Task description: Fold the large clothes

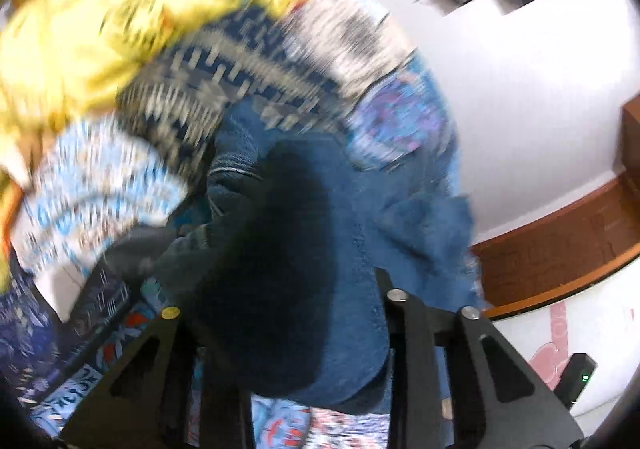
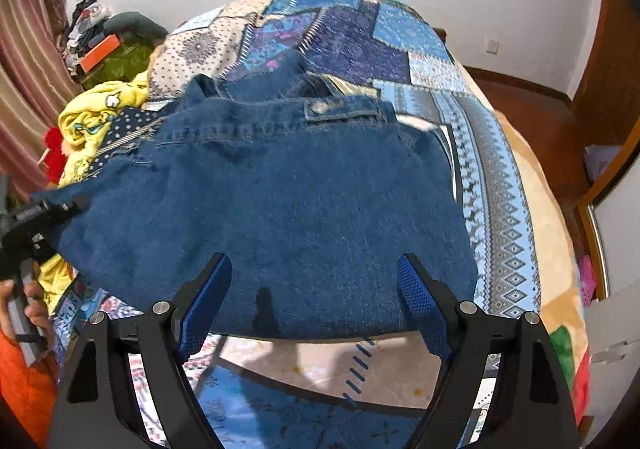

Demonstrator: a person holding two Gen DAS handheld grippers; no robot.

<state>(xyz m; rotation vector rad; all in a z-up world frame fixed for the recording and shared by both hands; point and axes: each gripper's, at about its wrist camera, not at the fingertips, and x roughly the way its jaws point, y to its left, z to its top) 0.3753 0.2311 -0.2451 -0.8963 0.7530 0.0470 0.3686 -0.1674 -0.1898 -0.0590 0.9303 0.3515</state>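
A large blue denim garment (image 2: 288, 193) lies spread on the patchwork bedspread (image 2: 392, 29), waistband and button tab toward the far side. My right gripper (image 2: 314, 289) is open and empty, its blue pads either side of the garment's near edge, just above it. My left gripper (image 2: 60, 209) is at the garment's left corner, gripping the denim. In the blurred left wrist view, denim (image 1: 288, 289) bunches between the jaws and covers the fingertips.
A yellow printed cloth (image 2: 96, 117) and a red item (image 2: 54, 153) lie at the bed's left side. A cluttered pile with an orange box (image 2: 100, 49) stands by the curtain. Wooden floor and furniture (image 2: 612, 89) are on the right.
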